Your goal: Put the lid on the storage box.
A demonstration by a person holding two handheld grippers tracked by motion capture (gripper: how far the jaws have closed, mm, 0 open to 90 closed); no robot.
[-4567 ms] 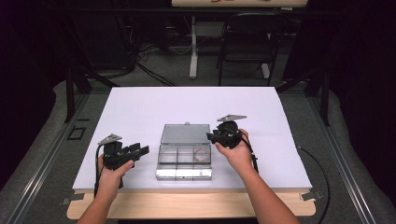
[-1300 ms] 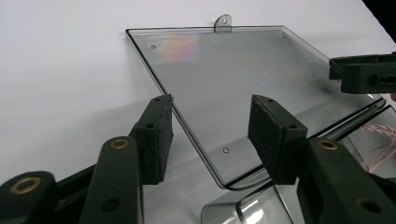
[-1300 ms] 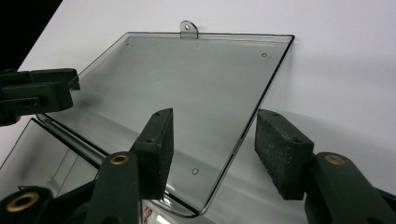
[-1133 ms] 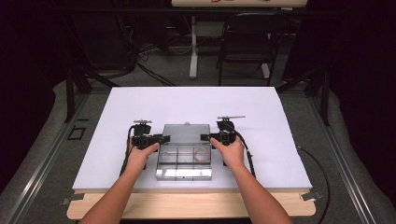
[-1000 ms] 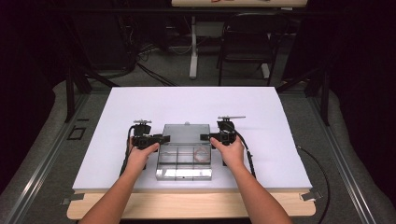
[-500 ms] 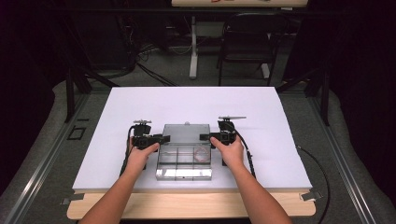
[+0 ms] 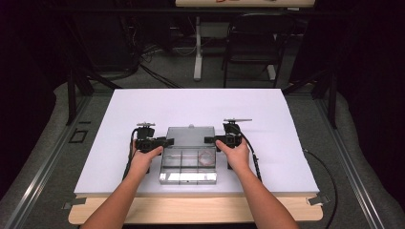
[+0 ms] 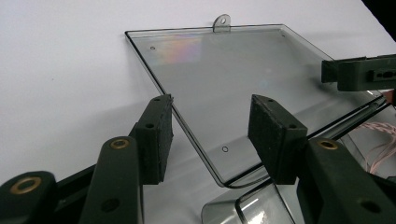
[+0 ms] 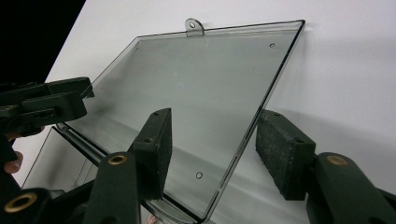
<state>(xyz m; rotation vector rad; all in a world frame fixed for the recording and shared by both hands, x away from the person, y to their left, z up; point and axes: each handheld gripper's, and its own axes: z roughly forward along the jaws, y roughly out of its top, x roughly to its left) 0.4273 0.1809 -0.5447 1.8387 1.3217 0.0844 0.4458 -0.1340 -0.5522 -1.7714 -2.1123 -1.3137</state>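
Note:
A clear plastic compartment box (image 7: 188, 168) lies on the white table with its lid (image 7: 190, 136) folded open behind it. A thin pinkish coil (image 7: 206, 156) rests in one compartment. My left gripper (image 7: 165, 141) is open at the lid's left edge. In the left gripper view that edge of the lid (image 8: 243, 79) runs between the pads of the left gripper (image 8: 212, 135) without touching them. My right gripper (image 7: 210, 140) is open at the lid's right edge. The lid (image 9: 196, 88) passes between the spread pads of the right gripper (image 9: 217, 151).
The white table (image 7: 286, 119) has bare room on all sides of the box, and a wooden strip (image 7: 191, 211) runs along its front edge. Beyond the table's far edge stand a dark chair (image 7: 253, 47) and a table leg, on a floor strewn with cables.
Since the oldest frame my left gripper has moved from the table's left up to the lid's left edge. Over the last second nothing has visibly moved.

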